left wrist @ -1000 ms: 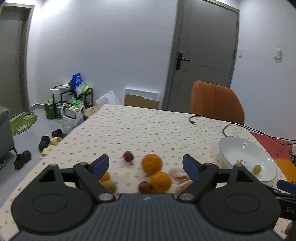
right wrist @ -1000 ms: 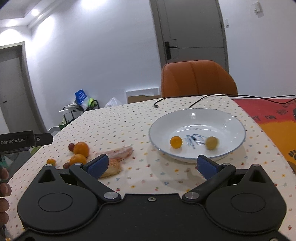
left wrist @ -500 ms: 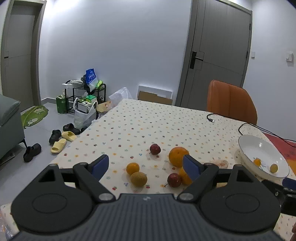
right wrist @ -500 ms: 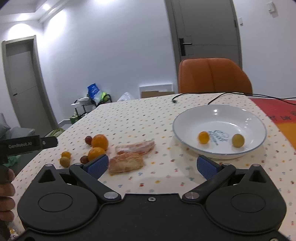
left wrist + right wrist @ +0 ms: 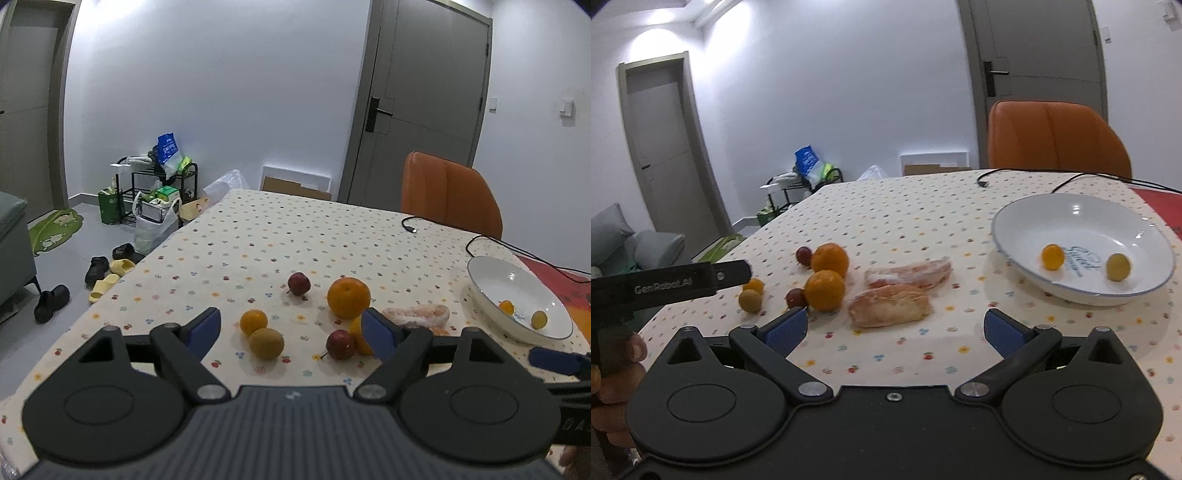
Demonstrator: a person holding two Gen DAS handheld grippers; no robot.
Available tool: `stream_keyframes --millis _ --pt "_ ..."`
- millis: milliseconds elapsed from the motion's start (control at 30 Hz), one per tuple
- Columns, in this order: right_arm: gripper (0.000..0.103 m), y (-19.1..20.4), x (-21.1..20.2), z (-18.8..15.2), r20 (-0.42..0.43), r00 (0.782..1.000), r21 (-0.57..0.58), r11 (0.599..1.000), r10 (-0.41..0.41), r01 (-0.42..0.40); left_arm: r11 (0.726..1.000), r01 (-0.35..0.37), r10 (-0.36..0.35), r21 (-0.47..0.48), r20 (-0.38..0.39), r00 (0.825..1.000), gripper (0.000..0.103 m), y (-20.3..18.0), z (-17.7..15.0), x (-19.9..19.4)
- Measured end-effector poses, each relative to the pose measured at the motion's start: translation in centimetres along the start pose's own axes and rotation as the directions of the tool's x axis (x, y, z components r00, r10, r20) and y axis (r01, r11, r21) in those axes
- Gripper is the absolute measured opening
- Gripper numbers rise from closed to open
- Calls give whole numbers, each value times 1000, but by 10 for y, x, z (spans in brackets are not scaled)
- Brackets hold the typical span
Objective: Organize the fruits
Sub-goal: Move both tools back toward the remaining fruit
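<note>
two small fruits (image 5: 1052,256), one orange, one perhaps yellow-green, in white bowl (image 5: 1027,214).

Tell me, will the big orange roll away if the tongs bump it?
Probably. The big orange looks round and sits loose on the flat tablecloth, so a nudge could roll it. Its peel looks firm, so it should be fairly easy to grip.

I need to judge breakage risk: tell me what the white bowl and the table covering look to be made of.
White bowl: probably glazed ceramic, going by glossy light glints, a thin blue rim line and printed lettering inside. Table covering: likely matte fabric or vinyl with a small dotted print; which one is unclear.
</note>
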State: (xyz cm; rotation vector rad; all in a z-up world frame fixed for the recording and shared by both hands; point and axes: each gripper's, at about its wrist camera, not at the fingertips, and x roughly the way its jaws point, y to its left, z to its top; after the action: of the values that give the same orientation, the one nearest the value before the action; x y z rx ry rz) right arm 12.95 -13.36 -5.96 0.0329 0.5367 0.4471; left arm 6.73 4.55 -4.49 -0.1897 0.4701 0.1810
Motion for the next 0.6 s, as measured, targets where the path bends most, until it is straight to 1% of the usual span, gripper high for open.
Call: stream_keyframes --millis 33,100,167,267,433,533,600 --pt "103 2 2 -1 -1 1000 -5 1000 4 -4 1000 4 -4 3 -2 1000 79 0 -1 1" --pt "103 5 6 -1 -6 1000 -10 1000 7 -7 1000 20 -20 7 -9 1000 72 -1 -2 3" --pt "103 6 10 0 -12 1000 -14 1000 11 -11 999 34 -34 13 -17 999 68 -2 -4 7" --pt "102 7 15 1 -24 1000 -18 1000 16 -17 998 53 -52 25 -43 998 58 -5 -7 16" --pt "99 5 25 1 -50 998 -14 1000 24 -25 996 83 -82 23 -62 995 50 -9 -10 27" --pt "96 2 30 3 -58 998 -9 1000 23 -23 995 94 -92 26 -74 993 44 -12 -12 33" --pt "95 0 33 3 -63 998 -1 1000 25 -25 995 98 -96 22 -86 992 37 -13 -13 38"
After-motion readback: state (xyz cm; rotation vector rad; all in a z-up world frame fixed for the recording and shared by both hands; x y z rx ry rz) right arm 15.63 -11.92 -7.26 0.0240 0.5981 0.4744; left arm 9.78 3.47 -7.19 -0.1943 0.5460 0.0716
